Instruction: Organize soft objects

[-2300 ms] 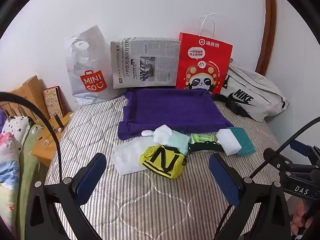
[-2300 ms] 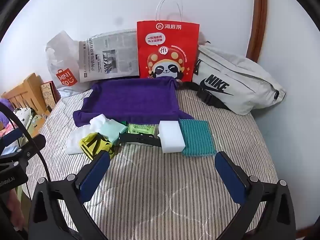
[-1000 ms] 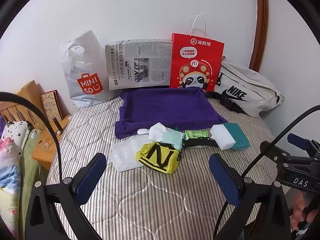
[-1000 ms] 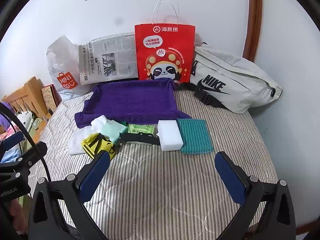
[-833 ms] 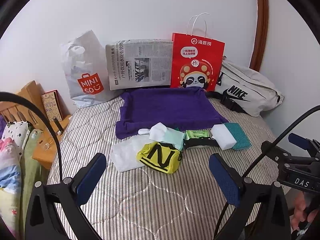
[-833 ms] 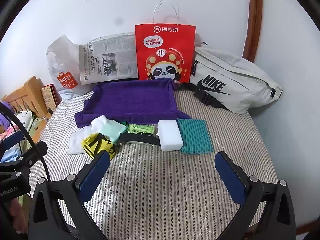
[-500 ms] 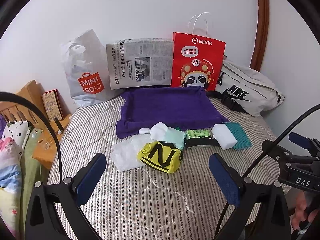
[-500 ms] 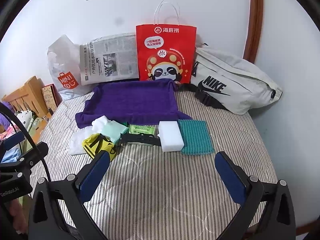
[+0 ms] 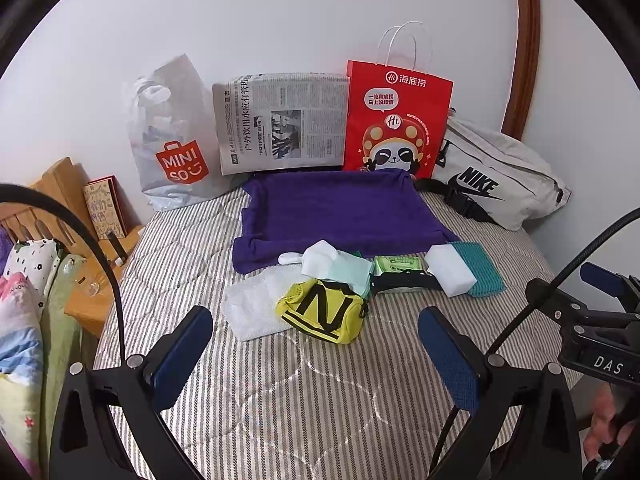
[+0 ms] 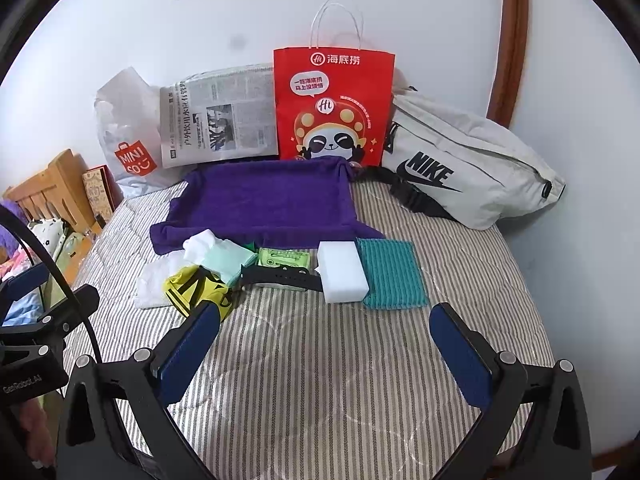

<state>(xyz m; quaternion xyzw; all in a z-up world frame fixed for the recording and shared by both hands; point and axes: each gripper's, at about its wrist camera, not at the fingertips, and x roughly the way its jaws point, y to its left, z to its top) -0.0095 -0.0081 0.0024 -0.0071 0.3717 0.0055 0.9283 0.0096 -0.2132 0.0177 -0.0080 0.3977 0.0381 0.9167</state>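
Note:
A row of soft objects lies on the striped bed in front of a purple towel point(image 9: 340, 212) point(image 10: 268, 200): a white cloth point(image 9: 252, 308), a yellow pouch with a black N point(image 9: 324, 310) point(image 10: 196, 288), a mint cloth point(image 9: 348, 270), a green wipes pack point(image 9: 398, 266) with a black strap point(image 10: 280, 278) across it, a white sponge point(image 9: 450, 272) point(image 10: 342, 270) and a teal cloth point(image 9: 480, 266) point(image 10: 390, 272). My left gripper point(image 9: 316, 350) is open and empty, just short of the yellow pouch. My right gripper point(image 10: 326, 344) is open and empty, short of the white sponge.
Against the wall stand a Miniso bag point(image 9: 172, 140), a newspaper point(image 9: 280, 122), a red panda paper bag point(image 9: 396, 120) and a grey Nike bag point(image 9: 496, 176). A wooden headboard point(image 9: 60, 196) and pillows are at the left. The bed edge drops off at the right.
Both views have shifted only slightly; the objects sit a little lower and nearer in frame. Both grippers stay open and nothing on the bed has moved.

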